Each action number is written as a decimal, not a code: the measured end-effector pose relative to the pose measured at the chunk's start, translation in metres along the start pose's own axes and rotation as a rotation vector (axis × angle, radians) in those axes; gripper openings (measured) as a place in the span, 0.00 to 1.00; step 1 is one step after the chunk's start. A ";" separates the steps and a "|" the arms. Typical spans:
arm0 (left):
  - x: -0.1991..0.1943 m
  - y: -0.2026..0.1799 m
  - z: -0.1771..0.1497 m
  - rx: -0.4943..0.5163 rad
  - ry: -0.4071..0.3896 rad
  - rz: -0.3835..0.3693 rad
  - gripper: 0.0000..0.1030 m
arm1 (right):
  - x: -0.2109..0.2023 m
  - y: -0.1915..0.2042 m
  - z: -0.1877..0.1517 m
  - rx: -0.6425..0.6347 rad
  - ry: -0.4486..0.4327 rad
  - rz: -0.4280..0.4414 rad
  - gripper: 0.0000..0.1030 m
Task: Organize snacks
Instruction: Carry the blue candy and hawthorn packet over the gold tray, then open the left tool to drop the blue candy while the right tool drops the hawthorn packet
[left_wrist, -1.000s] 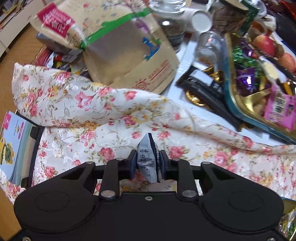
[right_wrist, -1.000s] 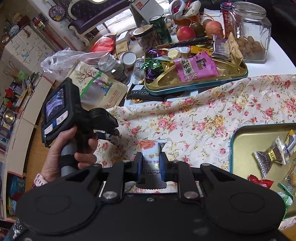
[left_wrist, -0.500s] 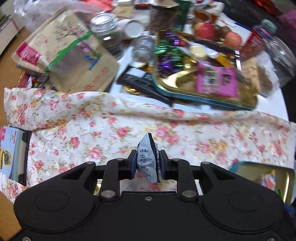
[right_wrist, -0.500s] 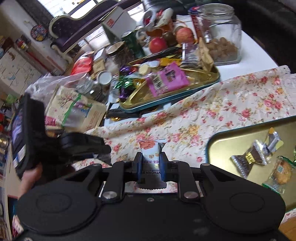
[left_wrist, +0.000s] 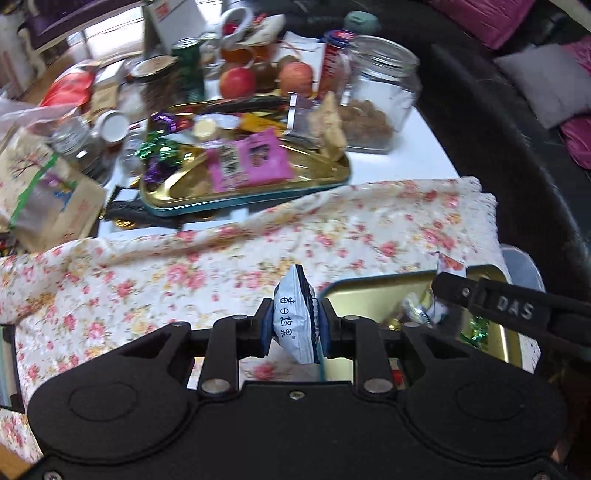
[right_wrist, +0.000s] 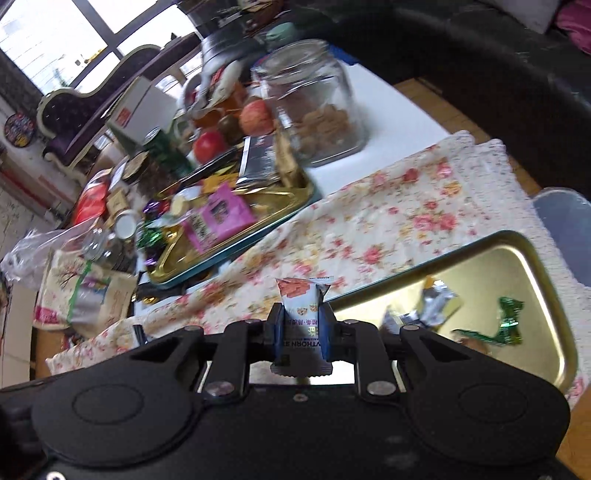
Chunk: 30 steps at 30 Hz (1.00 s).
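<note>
Your left gripper (left_wrist: 294, 325) is closed on a white-and-blue snack packet (left_wrist: 293, 317), pinched edge-on between both fingers at lower centre of the left wrist view. It sits over the flowered cloth (left_wrist: 229, 258), just beside the left rim of the near gold tray (left_wrist: 373, 282) at lower right of the frame. Your right gripper (right_wrist: 301, 328) is likewise clamped on a white snack packet with an orange top (right_wrist: 301, 302), held upright at lower centre of the right wrist view, above the cloth (right_wrist: 388, 218) near the tray's (right_wrist: 546, 280) left edge. That tray holds several wrapped sweets, including a green-wrapped one (right_wrist: 508, 321). A second gold tray (left_wrist: 240, 195), heaped with snacks and a pink packet (left_wrist: 247, 162), lies at upper centre, with a glass jar (left_wrist: 380, 96) to its right.
</note>
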<state>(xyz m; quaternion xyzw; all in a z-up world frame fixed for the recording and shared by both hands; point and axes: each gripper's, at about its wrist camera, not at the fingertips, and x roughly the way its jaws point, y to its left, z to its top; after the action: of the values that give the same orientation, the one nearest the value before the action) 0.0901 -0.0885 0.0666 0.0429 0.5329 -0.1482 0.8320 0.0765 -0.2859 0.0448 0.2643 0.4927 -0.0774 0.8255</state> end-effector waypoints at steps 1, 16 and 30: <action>0.001 -0.007 -0.001 0.011 0.004 -0.006 0.32 | 0.000 -0.007 0.001 0.008 -0.003 -0.014 0.20; 0.046 -0.075 -0.032 0.157 0.122 0.089 0.32 | -0.004 -0.106 0.007 0.143 -0.007 -0.142 0.20; 0.049 -0.093 -0.034 0.207 0.122 0.090 0.40 | -0.011 -0.116 0.008 0.170 -0.015 -0.135 0.20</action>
<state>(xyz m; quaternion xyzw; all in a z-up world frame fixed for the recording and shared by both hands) 0.0519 -0.1791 0.0164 0.1615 0.5619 -0.1619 0.7949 0.0324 -0.3898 0.0155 0.2992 0.4948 -0.1763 0.7966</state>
